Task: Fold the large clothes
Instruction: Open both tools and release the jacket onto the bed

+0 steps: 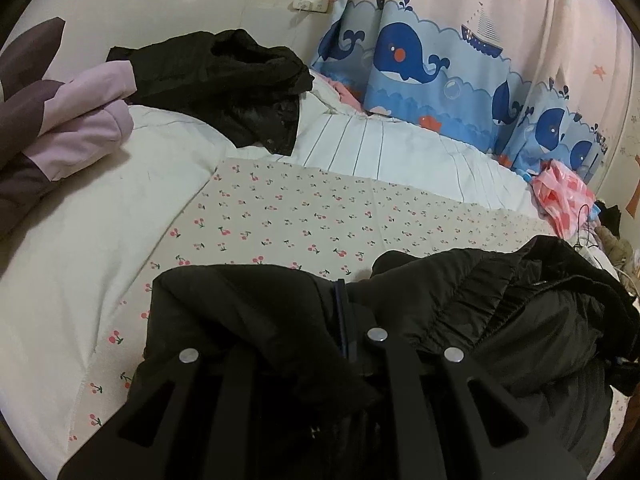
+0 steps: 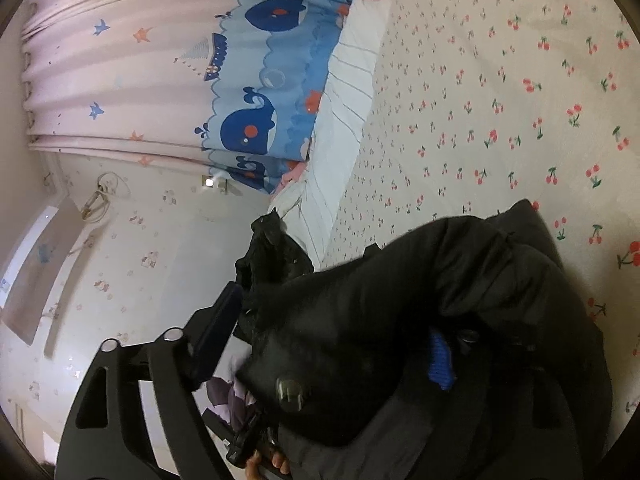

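Observation:
A black padded jacket (image 1: 460,320) lies bunched on the cherry-print sheet (image 1: 300,216) at the near edge of the bed. My left gripper (image 1: 344,316) is shut on a fold of it, and the fabric drapes over both fingers. In the right wrist view, which is rolled sideways, the same jacket (image 2: 400,300) fills the gap between the fingers of my right gripper (image 2: 332,320). Its jaws stand wide. The one blue pad (image 2: 218,332) is clear of the cloth, and the other blue pad (image 2: 440,364) is half buried in it.
Another black garment (image 1: 224,80) and a lilac and purple one (image 1: 60,120) lie on the white duvet (image 1: 400,148) at the back. A whale-print curtain (image 1: 420,60) hangs behind. A pink plastic bag (image 1: 560,196) sits at the right edge. A hand's fingertips (image 2: 268,460) show below.

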{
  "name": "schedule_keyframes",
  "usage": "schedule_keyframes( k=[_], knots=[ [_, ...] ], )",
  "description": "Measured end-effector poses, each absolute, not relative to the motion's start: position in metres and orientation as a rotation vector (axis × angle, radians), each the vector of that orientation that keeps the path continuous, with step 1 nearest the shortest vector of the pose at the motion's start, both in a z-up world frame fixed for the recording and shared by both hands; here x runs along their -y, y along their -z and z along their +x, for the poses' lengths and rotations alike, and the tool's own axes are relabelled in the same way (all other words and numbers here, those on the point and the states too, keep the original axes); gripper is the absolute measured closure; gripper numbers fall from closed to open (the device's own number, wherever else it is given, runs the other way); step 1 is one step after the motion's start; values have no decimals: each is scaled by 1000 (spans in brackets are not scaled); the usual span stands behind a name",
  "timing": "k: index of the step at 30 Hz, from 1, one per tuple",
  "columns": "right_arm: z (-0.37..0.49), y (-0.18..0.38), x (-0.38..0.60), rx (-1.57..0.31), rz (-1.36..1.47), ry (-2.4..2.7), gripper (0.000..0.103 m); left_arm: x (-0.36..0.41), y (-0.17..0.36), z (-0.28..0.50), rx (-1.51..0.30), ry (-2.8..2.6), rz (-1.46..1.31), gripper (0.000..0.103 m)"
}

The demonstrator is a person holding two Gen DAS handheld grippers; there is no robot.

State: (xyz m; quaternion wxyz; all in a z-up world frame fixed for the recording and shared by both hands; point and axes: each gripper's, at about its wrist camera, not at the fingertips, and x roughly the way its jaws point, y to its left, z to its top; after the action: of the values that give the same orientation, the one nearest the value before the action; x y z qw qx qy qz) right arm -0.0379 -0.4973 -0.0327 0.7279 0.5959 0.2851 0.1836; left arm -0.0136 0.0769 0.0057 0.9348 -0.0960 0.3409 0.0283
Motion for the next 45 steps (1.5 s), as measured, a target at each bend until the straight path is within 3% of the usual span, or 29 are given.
schedule_keyframes(
  k=[6, 17, 22, 27, 32, 36, 38, 42, 45],
  knots=[
    [-41, -4, 487, -582, 1144, -375, 12, -75, -7, -15, -692, -57, -194, 89],
    [-13, -73, 405, -594, 700, -379, 10, -67, -10, -19, -670, -52, -174, 89],
    [19, -67, 353, -703, 485, -360, 10, -66, -11, -20, -661, -51, -165, 89],
    [52, -21, 327, -852, 388, -298, 10, -64, -12, -23, -653, -48, -158, 88],
    [74, 32, 324, -1015, 389, -252, 10, -66, -17, -27, -647, 6, -204, 77],
    [75, 49, 319, -1054, 369, -238, 9, -103, -36, -41, -536, 149, -498, 58],
    [77, 49, 316, -1069, 354, -239, 9, -113, -47, -49, -461, 149, -547, 55],
    [75, 38, 311, -1080, 332, -265, 9, -86, -74, -51, -315, 162, -416, 27],
    [78, 28, 304, -1080, 292, -287, 9, -43, -86, -46, -291, 227, -268, 24]
  ],
)
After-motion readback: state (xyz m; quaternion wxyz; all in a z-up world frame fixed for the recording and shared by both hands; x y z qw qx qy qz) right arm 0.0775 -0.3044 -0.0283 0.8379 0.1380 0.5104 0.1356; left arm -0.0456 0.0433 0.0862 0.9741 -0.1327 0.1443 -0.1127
